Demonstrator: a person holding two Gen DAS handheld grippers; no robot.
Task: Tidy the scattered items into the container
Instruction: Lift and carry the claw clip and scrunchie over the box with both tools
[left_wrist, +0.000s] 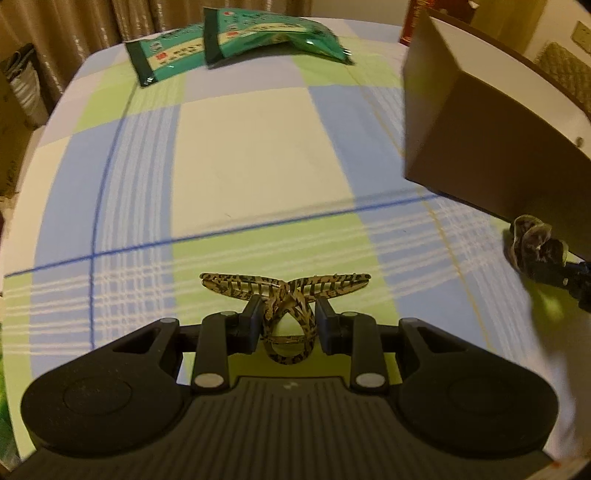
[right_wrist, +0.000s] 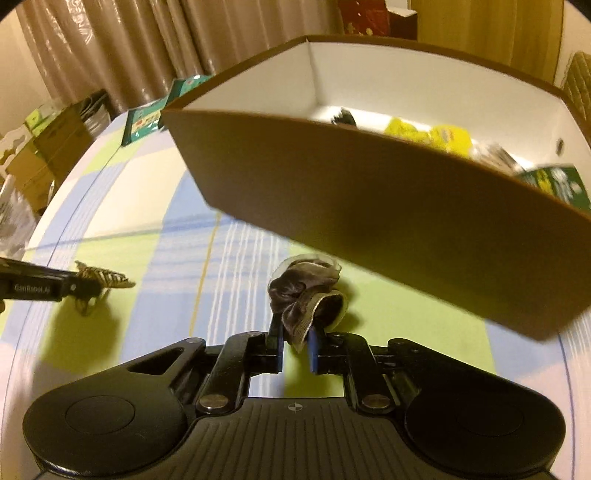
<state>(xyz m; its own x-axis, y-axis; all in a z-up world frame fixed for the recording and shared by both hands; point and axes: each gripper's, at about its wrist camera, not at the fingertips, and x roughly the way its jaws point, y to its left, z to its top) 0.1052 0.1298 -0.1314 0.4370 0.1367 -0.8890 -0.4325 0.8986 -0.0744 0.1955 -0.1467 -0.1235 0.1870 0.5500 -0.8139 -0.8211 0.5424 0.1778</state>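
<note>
My left gripper (left_wrist: 287, 314) is shut on a leopard-print hair claw clip (left_wrist: 286, 291) and holds it just above the checked tablecloth; the clip also shows in the right wrist view (right_wrist: 105, 278). My right gripper (right_wrist: 295, 332) is shut on a grey velvet scrunchie (right_wrist: 301, 291), close to the near wall of the brown cardboard box (right_wrist: 369, 206). The scrunchie also shows in the left wrist view (left_wrist: 535, 243), beside the box (left_wrist: 480, 140). The box holds yellow and green packets (right_wrist: 443, 136). Two green snack bags (left_wrist: 236, 40) lie at the table's far edge.
The round table has a blue, green and cream checked cloth (left_wrist: 240, 147). Beige curtains (right_wrist: 147, 44) hang behind it. Cardboard boxes and bags (right_wrist: 44, 147) stand on the floor to the left. A red box (right_wrist: 365, 16) stands behind the container.
</note>
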